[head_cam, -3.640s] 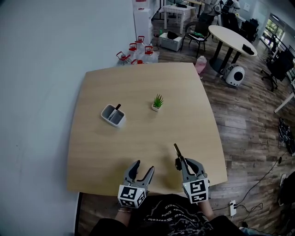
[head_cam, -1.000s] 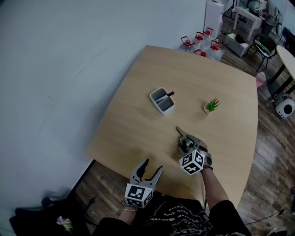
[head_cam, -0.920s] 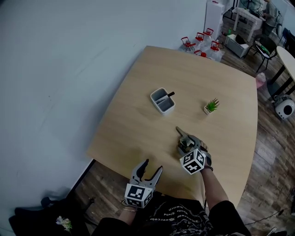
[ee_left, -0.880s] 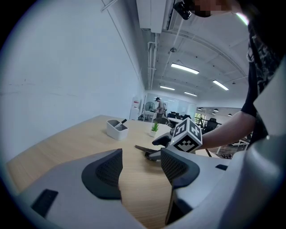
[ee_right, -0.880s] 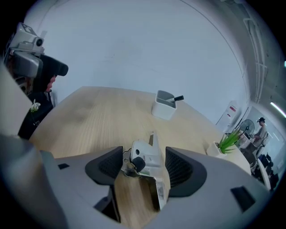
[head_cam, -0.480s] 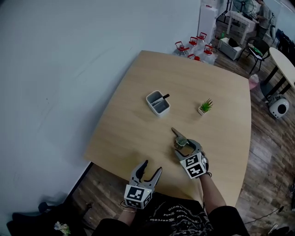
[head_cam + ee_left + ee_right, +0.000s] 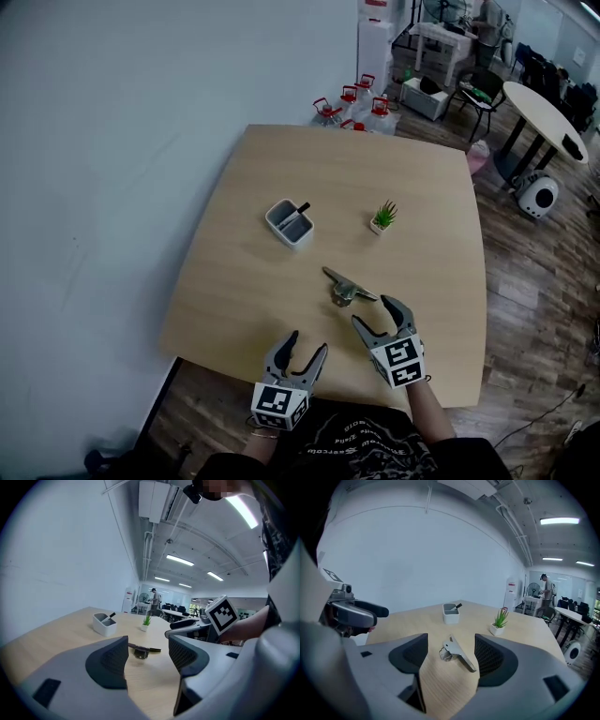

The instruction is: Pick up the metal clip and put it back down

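The metal clip [image 7: 345, 288] is laid flat on the tabletop [image 7: 394, 169], a bit in from the front edge and not gripped by anything. The right claw [image 7: 375, 314] is held just short of it, spread wide with nothing clamped, and the left claw [image 7: 307, 341] is parked further back by the front edge, also spread apart and empty. Further out, a white holder [image 7: 289, 223] with a pen in it and a little potted plant [image 7: 382, 217] can be seen, well apart from the clip.
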